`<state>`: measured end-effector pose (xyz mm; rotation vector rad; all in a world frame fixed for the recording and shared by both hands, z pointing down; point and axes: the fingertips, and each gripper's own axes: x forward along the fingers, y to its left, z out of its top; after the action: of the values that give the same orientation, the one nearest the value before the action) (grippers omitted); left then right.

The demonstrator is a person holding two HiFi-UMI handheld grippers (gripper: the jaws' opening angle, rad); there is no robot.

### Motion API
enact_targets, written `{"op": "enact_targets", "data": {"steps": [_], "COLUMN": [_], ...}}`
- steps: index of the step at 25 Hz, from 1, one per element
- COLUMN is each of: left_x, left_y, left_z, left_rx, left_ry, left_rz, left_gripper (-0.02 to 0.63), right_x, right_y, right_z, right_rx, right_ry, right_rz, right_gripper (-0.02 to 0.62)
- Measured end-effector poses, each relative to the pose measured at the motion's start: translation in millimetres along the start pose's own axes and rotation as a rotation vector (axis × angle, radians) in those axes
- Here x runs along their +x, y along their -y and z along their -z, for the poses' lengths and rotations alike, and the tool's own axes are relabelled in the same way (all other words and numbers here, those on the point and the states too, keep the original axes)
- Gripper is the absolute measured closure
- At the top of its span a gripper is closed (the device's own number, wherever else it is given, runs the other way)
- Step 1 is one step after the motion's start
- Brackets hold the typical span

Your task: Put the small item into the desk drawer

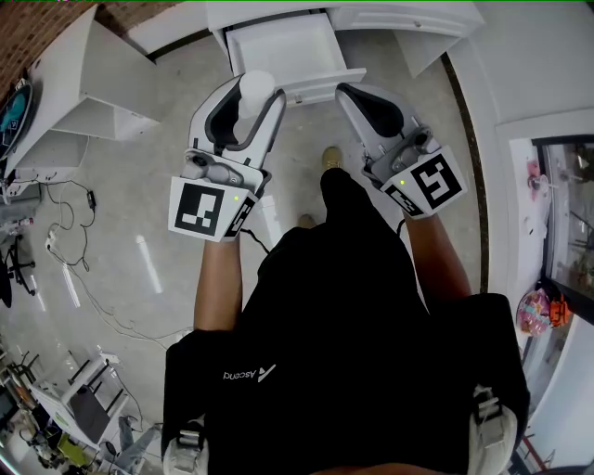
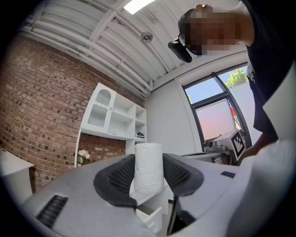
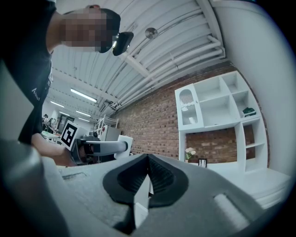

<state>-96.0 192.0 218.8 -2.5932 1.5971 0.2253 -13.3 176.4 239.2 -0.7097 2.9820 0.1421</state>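
Note:
A small white roll (image 1: pixel 257 96) stands upright between the jaws of my left gripper (image 1: pixel 253 89), which is shut on it. In the left gripper view the roll (image 2: pixel 148 164) fills the gap between the black pads (image 2: pixel 119 178). Just beyond the jaws, the white desk drawer (image 1: pixel 278 46) is pulled open, its inside bare. My right gripper (image 1: pixel 349 91) hovers beside the drawer's front right corner. It is shut with nothing in it, and its pads meet in the right gripper view (image 3: pixel 148 178). That view also shows the left gripper (image 3: pixel 99 148) and the roll (image 3: pixel 121 143).
The white desk (image 1: pixel 399 19) runs across the top. A white shelf unit (image 1: pixel 83 88) stands at the left, with cables (image 1: pixel 74 250) on the grey floor below it. The person's shoes (image 1: pixel 331 158) are under the grippers. Pink objects (image 1: pixel 538 311) sit at the right.

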Motion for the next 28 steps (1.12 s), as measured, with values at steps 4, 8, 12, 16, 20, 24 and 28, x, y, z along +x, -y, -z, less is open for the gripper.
{"op": "enact_targets", "data": {"steps": [4,8,12,16,20,24,28], "left_x": [13.6,39.8,74.3,111.5,150.8,187.4,222.0], "left_y": [-20.3,-37.0,-59.7,-80.6,-103.7,-125.3,-146.2], "left_z": [6.8,15.3,25.8,41.0,57.8,77.3,95.7], "left_rx": [0.005,0.017,0.028,0.036,0.033,0.027,0.022], "left_ry": [-0.01,-0.03,-0.055,-0.084,-0.111,-0.143,-0.187], "left_rz": [-0.015,-0.022,-0.028,-0.037,-0.056,-0.069,-0.086], "left_gripper": [0.431,0.431,0.431,0.431,0.431,0.431,0.431], "right_x": [19.7,37.3,61.6,84.6,108.9,135.0,159.0], "right_y": [18.1,49.7,84.8,124.6,167.2,207.9,245.8], "right_z": [6.2,11.9,19.7,29.7,42.2,54.5,65.1], "right_rx": [0.006,0.013,-0.021,-0.027,-0.011,-0.001,0.005], "right_ry": [0.008,0.018,0.011,0.007,-0.005,-0.015,-0.022], "right_rz": [-0.008,-0.01,-0.024,-0.041,-0.064,-0.09,-0.118], "right_gripper": [0.595,0.595,0.595,0.595,0.595,0.595,0.595]}}
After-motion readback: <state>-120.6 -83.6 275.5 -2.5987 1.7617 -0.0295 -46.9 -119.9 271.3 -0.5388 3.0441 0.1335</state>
